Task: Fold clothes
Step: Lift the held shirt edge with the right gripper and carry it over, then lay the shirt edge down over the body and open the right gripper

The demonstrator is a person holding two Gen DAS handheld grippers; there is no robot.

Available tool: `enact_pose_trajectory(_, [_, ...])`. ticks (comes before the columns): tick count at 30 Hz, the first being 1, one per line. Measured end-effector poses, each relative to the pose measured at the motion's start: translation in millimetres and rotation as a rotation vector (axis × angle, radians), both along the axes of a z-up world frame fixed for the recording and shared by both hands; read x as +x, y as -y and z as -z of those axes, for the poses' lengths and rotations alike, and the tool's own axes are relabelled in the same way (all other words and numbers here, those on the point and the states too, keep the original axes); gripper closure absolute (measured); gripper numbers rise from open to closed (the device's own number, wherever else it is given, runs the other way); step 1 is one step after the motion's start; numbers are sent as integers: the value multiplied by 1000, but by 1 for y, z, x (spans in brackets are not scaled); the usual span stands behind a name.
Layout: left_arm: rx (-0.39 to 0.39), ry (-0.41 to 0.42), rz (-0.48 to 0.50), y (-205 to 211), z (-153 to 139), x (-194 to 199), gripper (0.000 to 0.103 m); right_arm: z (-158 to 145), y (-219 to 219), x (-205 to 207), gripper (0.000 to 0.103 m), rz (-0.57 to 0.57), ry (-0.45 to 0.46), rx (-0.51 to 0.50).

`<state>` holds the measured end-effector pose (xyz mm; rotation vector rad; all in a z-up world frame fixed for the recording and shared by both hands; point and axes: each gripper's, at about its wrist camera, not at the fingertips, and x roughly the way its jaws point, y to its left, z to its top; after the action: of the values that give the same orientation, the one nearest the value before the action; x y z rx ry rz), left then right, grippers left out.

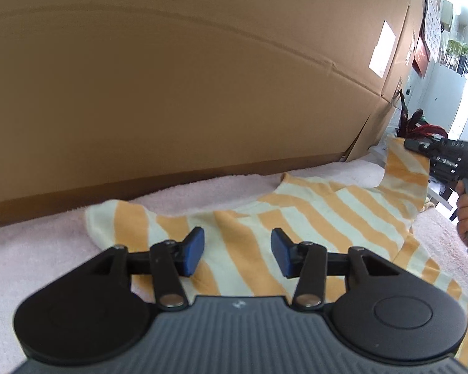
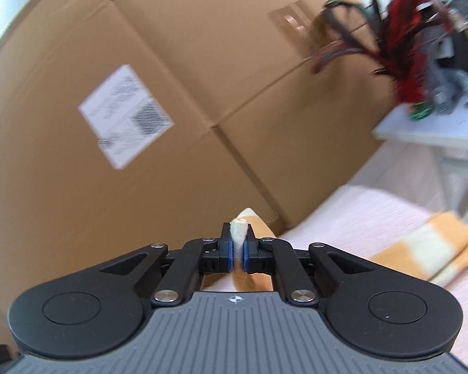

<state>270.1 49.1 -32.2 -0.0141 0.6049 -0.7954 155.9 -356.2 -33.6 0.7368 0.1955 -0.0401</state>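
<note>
The shirt (image 1: 296, 212) was soft knit cloth, matt, in orange and cream stripes. Under it lay a pink towel (image 1: 31, 249) with a rough, nubby pile. The big box (image 1: 171, 78) behind was matt brown cardboard with a white paper label (image 2: 126, 115). The left gripper (image 1: 237, 251) was matt black plastic with shiny metal rivets, blue rubbery pads (image 1: 193, 251) and a ribbed grey body.
</note>
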Motion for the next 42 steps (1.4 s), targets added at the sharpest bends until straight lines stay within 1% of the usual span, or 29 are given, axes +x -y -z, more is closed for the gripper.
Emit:
enact_pose_trajectory(2, [-12,3,18,2,-1,-2,59,-12,-9,4,96,-62,23,47])
enact_pose_trajectory(5, [-81,37,79,11,-7,-14,57,-20,-21,12,96,-137,59,68])
enact_pose_trajectory(6, [-74,34,75,15,-6,-14,58,-23,-26,12,96,-160,69,83])
enact_pose_trajectory(8, [-15,7,54,25,2,-11,59,-27,-33,12,96,-204,88,130])
enact_pose_trajectory(10, [26,-29,52,34,7,-8,63,-29,-36,9,96,-245,105,192])
enact_pose_trajectory(12, [33,-9,63,37,6,-13,63,-29,-36,4,96,-282,118,232])
enact_pose_trajectory(13, [33,-2,69,39,5,-15,62,-34,-39,4,96,-288,123,230])
enact_pose_trajectory(14, [47,0,70,40,6,-16,57,-38,-42,3,96,-295,128,228])
enact_pose_trajectory(16, [94,29,74,46,11,-19,56,-47,-47,2,96,-309,138,225])
enact_pose_trajectory(17, [106,30,69,49,9,-20,56,-51,-50,2,96,-315,143,223])
enact_pose_trajectory(18, [118,30,65,52,7,-21,57,-55,-53,1,96,-322,148,221])
enact_pose_trajectory(21, [51,21,87,58,-10,-24,58,-66,-58,-1,96,-344,161,219])
enact_pose_trajectory(23, [40,21,131,73,-19,-28,58,-70,-59,-4,96,-372,171,236])
enact_pose_trajectory(26, [106,34,211,106,-18,-33,58,-73,-60,-8,96,-423,187,280])
enact_pose_trajectory(29, [176,-6,220,128,-3,-26,58,-77,-62,-12,96,-475,204,324])
enact_pose_trajectory(30, [166,-17,210,128,1,-23,58,-78,-62,-13,96,-492,210,339])
enact_pose_trajectory(33, [73,-87,197,119,-2,-12,58,-82,-63,-18,96,-544,226,383])
enact_pose_trajectory(34, [39,-102,199,113,-4,-10,58,-83,-64,-19,96,-561,232,398])
enact_pose_trajectory(35, [21,-100,194,109,-7,-10,56,-84,-65,-20,96,-579,237,413])
enact_pose_trajectory(38, [21,-68,176,94,-14,-15,47,-84,-74,-23,96,-633,250,448])
enact_pose_trajectory(42, [41,-56,157,66,-19,-22,47,-85,-92,-27,96,-716,259,477])
